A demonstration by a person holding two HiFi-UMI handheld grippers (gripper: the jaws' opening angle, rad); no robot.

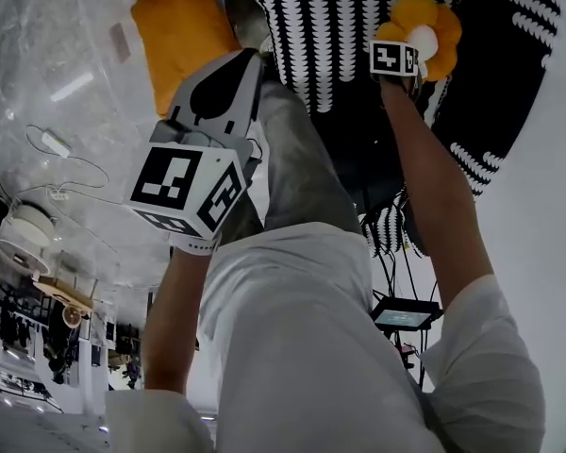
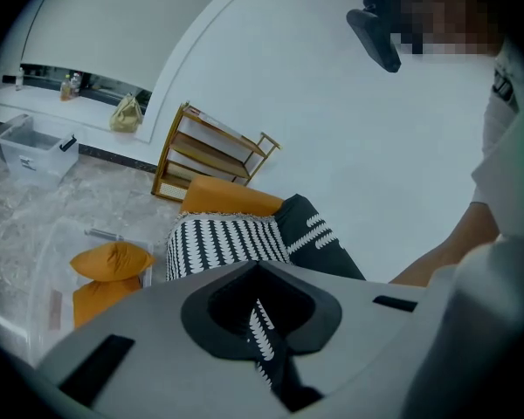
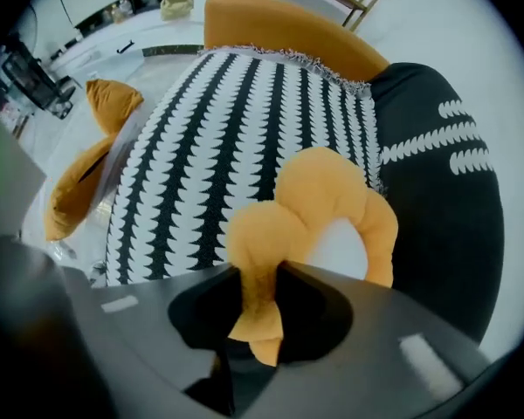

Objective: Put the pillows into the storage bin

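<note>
From where I stand the biggest thing is the white pillow with black scalloped stripes (image 3: 236, 138). It lies flat, with a black pillow with rows of white leaf marks (image 3: 437, 208) touching one side and a plain orange rectangular cushion (image 3: 279, 24) against its far edge. These three are bunched together outside the bin, so I take them for the pile waiting to be stowed. Just beside the striped pillow stands the clear plastic storage bin (image 2: 57, 243), and two orange fabric pillows (image 2: 112, 258) seem to lie in it already. That suggests the job is partly done. Smaller is the orange flower-shaped pillow with a white centre (image 3: 323, 208), which is over the striped pillow and not yet in the bin. The right gripper (image 3: 260, 273) points steeply down and is clamped on one of its petals. I'd say pinching the soft edge is the easy way to carry it across. The left gripper (image 2: 262, 273) is clenched on a fold of black fabric with white leaf marks. I cannot tell which patterned pillow that fold belongs to, though it looks taken by the edge for dragging toward the bin.
</note>
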